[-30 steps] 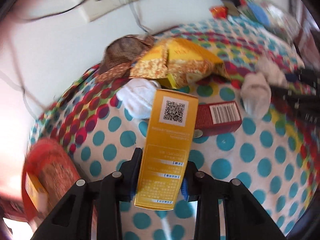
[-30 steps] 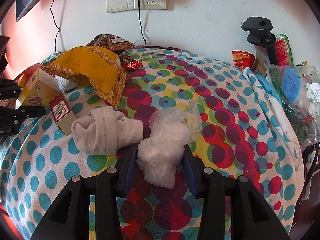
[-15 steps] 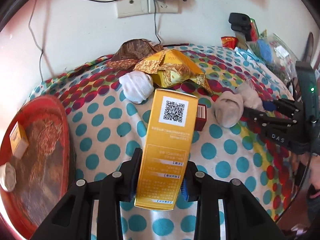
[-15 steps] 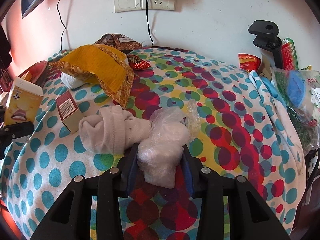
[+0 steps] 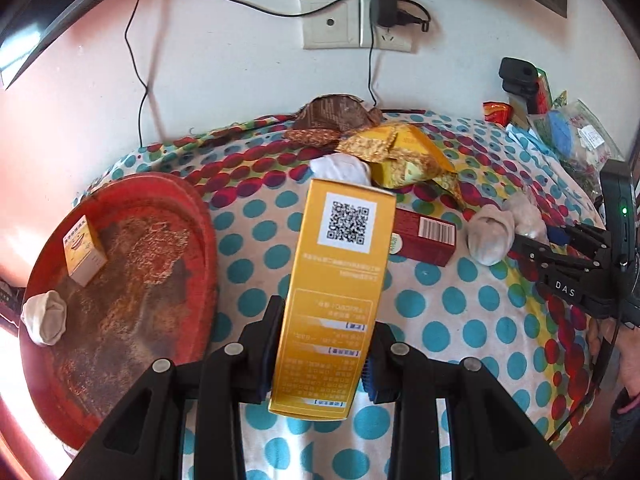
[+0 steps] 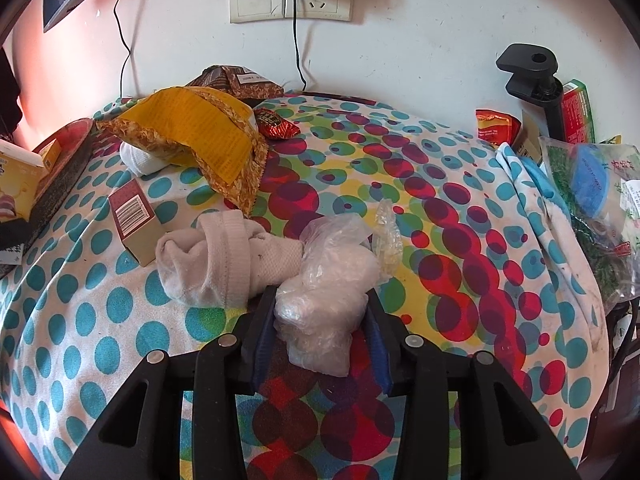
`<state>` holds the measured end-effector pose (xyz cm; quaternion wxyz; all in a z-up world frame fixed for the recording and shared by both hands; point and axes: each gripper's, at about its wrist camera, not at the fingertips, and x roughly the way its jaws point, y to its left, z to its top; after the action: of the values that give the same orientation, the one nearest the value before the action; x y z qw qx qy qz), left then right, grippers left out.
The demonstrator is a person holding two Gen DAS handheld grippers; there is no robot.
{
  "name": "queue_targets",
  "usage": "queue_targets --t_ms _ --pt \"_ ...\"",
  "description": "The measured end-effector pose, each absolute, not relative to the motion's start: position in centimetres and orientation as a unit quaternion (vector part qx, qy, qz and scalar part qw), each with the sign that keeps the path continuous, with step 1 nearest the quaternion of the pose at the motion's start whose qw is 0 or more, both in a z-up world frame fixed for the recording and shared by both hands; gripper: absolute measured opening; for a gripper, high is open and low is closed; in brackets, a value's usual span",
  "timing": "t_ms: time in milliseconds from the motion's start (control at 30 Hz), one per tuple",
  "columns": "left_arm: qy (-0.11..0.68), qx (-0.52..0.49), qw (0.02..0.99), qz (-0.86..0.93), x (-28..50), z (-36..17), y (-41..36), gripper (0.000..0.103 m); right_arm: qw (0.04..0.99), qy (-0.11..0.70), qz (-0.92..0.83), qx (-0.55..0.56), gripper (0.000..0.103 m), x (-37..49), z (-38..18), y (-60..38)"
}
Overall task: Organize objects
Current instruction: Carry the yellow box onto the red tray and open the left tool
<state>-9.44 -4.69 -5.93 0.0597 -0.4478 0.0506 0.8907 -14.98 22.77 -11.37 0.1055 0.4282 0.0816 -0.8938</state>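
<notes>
My left gripper (image 5: pixel 320 344) is shut on a tall yellow box (image 5: pixel 340 280) with a QR code and holds it above the dotted cloth. To its left lies a round red tray (image 5: pixel 168 200) holding a small yellow box (image 5: pixel 83 250) and a rolled white sock (image 5: pixel 43 316). My right gripper (image 6: pixel 322 320) is shut on a clear plastic bag (image 6: pixel 328 288) resting on the cloth, beside a rolled white sock (image 6: pixel 216 260). The right gripper also shows at the right of the left wrist view (image 5: pixel 532 236).
A red carton (image 6: pixel 132 216) lies left of the sock; it also shows in the left wrist view (image 5: pixel 424 236). A yellow snack bag (image 6: pixel 200 136), a brown bag (image 5: pixel 332 116), another white sock (image 5: pixel 340 168) and a red candy wrapper (image 6: pixel 276 124) lie further back. Packets (image 6: pixel 592 184) crowd the right edge.
My left gripper has pulled back and up with the yellow box, bringing the red tray fully into view on the left. The right gripper has held the plastic bag almost in place.
</notes>
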Motion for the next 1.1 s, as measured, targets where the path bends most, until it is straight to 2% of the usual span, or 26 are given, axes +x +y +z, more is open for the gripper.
queue_targets --t_ms 600,1100 --pt "0.002 -0.438 -0.034 0.899 -8.1 -4.5 -14.7 0.033 0.105 0.081 -0.894 0.428 0.039 -15.0 -11.4 22.7" --pt "-0.080 -0.471 -0.143 0.867 -6.8 -7.7 -26.8 0.033 0.105 0.081 -0.894 0.428 0.039 -14.9 -11.4 22.7"
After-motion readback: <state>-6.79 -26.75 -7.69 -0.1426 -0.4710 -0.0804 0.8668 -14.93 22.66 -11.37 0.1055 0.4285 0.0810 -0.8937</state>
